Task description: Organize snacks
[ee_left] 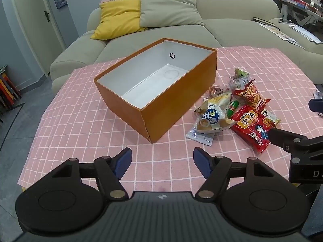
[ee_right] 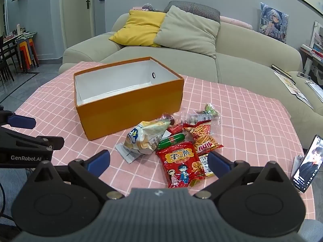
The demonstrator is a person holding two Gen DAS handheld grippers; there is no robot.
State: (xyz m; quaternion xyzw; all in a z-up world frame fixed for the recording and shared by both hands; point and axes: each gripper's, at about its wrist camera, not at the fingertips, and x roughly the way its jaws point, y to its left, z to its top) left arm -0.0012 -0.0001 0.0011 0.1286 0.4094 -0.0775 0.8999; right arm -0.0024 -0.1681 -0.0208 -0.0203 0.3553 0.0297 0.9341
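Observation:
An open orange box (ee_left: 177,100) (ee_right: 131,111) with a white empty inside stands on the pink checked tablecloth. To its right lies a pile of snacks: a red noodle packet (ee_left: 252,127) (ee_right: 179,163), a pale chip bag (ee_left: 214,113) (ee_right: 147,135), a green sausage (ee_left: 233,107) (ee_right: 171,140), an orange stick-snack bag (ee_left: 251,95) (ee_right: 203,139) and small packets behind. My left gripper (ee_left: 161,161) is open and empty, near the box's front corner. My right gripper (ee_right: 159,163) is open and empty, just before the red packet.
A phone (ee_right: 307,165) stands propped at the table's right edge. A beige sofa (ee_left: 181,30) with a yellow cushion (ee_left: 121,18) lies behind the table. Books and papers (ee_right: 292,84) lie on the sofa's right part. Stools (ee_right: 26,50) stand far left.

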